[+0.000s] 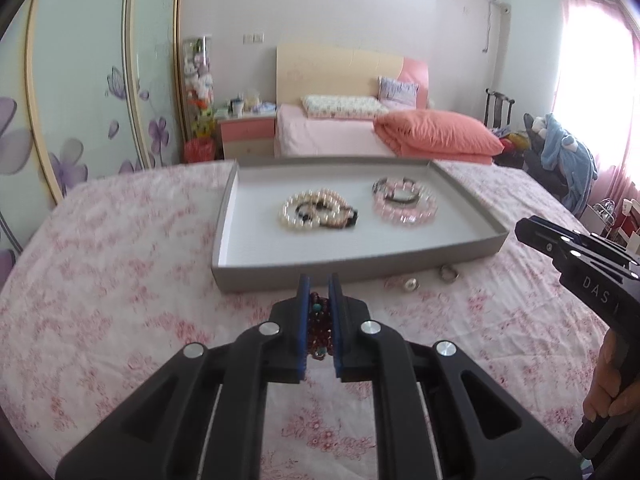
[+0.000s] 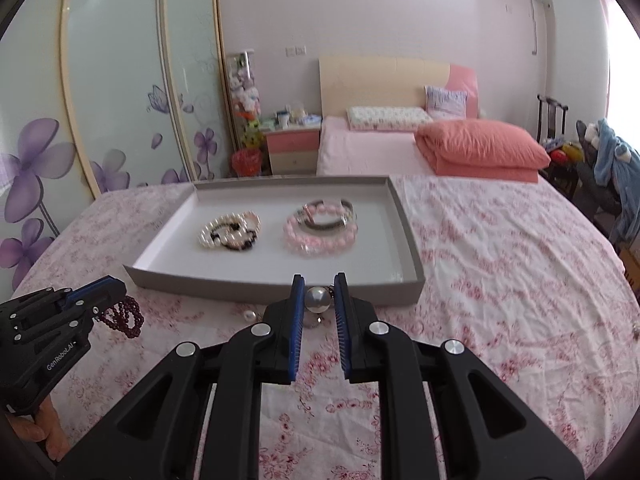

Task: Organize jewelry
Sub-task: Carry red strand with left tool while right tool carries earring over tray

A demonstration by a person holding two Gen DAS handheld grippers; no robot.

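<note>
My left gripper [image 1: 320,285] is shut on a dark red bead bracelet [image 1: 319,322], which sits between its blue pads. From the right wrist view, that bracelet [image 2: 125,317] hangs in loops from the left gripper [image 2: 105,289] above the bedspread. My right gripper [image 2: 319,282] is shut on a shiny silver ball [image 2: 318,299] just before the tray's front wall. In the grey tray [image 1: 360,266] lie a pile of pearl and black bracelets [image 1: 316,212] and a pile of pink bracelets [image 1: 404,205]. The right gripper [image 1: 532,232] shows from the side at the right edge, its tips hidden.
Two small rings [image 1: 412,283] [image 1: 450,273] lie on the flowered bedspread in front of the tray. A loose pearl [image 2: 250,315] and a ring [image 2: 314,322] rest below my right gripper. A person's hand [image 1: 612,384] holds the right grip. A second bed stands behind.
</note>
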